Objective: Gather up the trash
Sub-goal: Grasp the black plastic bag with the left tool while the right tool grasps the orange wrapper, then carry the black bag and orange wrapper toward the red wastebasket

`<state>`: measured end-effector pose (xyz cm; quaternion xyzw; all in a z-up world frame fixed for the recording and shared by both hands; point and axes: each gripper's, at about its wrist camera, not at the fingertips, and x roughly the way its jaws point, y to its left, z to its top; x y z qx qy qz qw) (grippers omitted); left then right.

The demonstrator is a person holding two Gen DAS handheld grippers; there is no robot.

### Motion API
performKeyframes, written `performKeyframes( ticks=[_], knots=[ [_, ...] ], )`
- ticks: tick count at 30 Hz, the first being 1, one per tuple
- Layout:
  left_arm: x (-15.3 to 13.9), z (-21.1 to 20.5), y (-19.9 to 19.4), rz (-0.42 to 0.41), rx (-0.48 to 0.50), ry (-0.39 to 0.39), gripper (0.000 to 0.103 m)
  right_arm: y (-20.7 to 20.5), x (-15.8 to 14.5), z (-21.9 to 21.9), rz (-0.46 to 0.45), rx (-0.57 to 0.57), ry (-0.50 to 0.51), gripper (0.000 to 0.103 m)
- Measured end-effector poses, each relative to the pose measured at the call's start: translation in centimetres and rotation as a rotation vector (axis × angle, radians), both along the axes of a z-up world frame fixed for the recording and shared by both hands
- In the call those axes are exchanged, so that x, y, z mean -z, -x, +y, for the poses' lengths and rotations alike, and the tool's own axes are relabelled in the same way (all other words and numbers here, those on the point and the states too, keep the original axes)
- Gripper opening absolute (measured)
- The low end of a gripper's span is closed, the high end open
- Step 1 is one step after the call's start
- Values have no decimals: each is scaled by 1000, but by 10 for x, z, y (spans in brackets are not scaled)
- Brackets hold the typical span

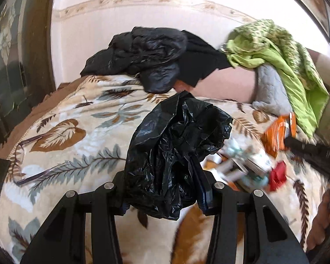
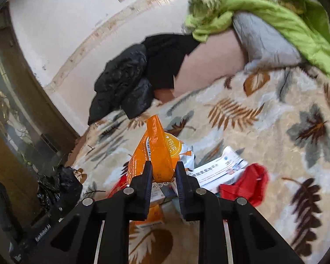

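- The left claw [image 1: 165,189] is clamped on a crumpled black trash bag [image 1: 176,149], thin glossy plastic bunched into creased folds that rise above the fingers over the bed.
- The right claw [image 2: 164,171] pinches an orange wrapper [image 2: 156,151], a stiff printed foil pouch standing upright between the two black fingers, with a barcode on one face.
- The blanket [image 2: 275,118] on the bed is plush and cream, patterned with brown and grey leaves.
- Below the orange wrapper lie more scraps: a flat white printed packet [image 2: 222,169] and a crumpled red wrapper [image 2: 246,184], just beside each other.
- Only the left wrist view shows a pair of thin-framed glasses [image 1: 33,154] lying on the blanket toward the bed's left edge; it also shows the right claw from the side, holding the orange pouch at right.
- Only the right wrist view shows the print on the pouch; the black bag sits at its lower left.
- Against the wall, a puffy black jacket [image 1: 143,52] and a green quilted cloth [image 1: 275,50] crowd the far side; open blanket lies between them and the litter.
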<state>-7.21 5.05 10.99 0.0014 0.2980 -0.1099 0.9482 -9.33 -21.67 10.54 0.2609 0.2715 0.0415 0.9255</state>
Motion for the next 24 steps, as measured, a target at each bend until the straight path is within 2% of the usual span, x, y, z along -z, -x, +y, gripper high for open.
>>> performKeyframes(
  ticks=[7,13,19,24],
  knots=[
    [0,-14,53,-12,39,-1,45,41,-8,-3,-23,2,4,22],
    [6,-24,82,-1,64,-14,45,90,-10,4,-39,-27,54,22],
    [8,-34,97,-30,78,-62,45,130,-9,8,-41,-39,87,22],
    [9,-40,98,-47,81,-86,45,134,-4,4,-21,-34,84,22]
  ],
)
